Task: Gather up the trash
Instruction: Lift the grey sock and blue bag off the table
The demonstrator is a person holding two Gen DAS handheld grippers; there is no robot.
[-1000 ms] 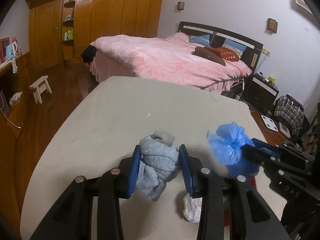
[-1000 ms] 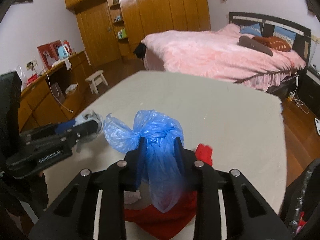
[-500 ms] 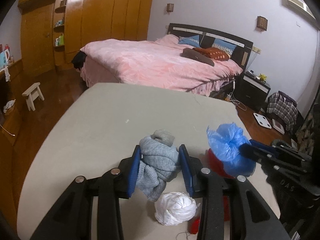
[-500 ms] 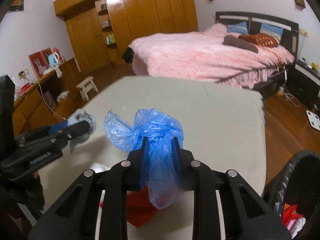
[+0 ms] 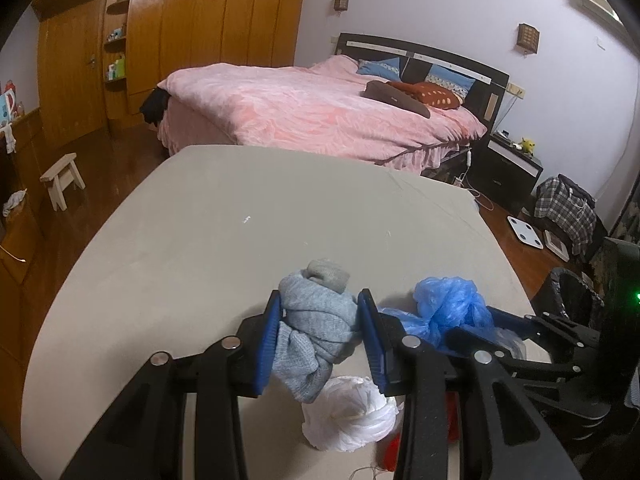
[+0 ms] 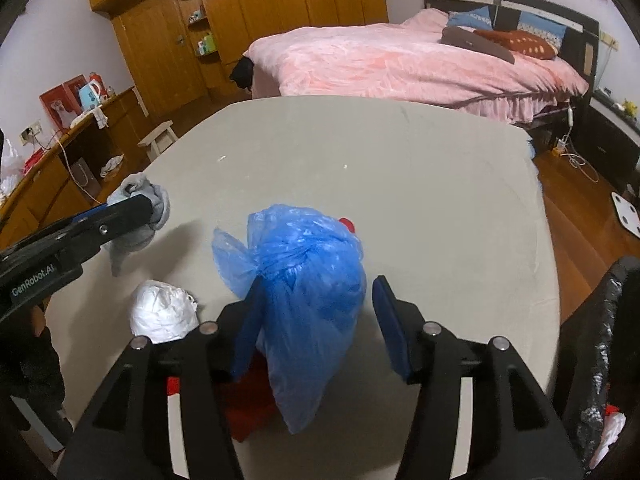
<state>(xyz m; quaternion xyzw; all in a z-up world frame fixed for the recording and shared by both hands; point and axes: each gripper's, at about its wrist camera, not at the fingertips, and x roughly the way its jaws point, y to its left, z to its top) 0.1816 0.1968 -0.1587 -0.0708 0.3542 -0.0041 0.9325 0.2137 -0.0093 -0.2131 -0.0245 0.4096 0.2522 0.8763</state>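
My left gripper (image 5: 319, 305) is shut on a bundled grey sock (image 5: 312, 344), held just above the beige table (image 5: 240, 248). To its right, my right gripper (image 6: 318, 286) has its jaws opening around a knotted blue plastic bag (image 6: 304, 264). The bag stays between the pads: the right pad stands clear of it, the left one is at its side. Below the bag lies something red (image 6: 244, 400). A crumpled white bag (image 6: 164, 316) rests on the table between the two grippers.
A black-lined trash bin (image 6: 600, 320) with some rubbish inside stands off the table's right edge. Beyond the table are a pink bed (image 5: 312, 112), a wooden wardrobe (image 5: 180, 32) and a small stool (image 5: 62, 178) on the wooden floor.
The right gripper has come down toward the table and its jaws have spread off the blue bag. The left gripper still clamps the sock. The white bag has come into view.
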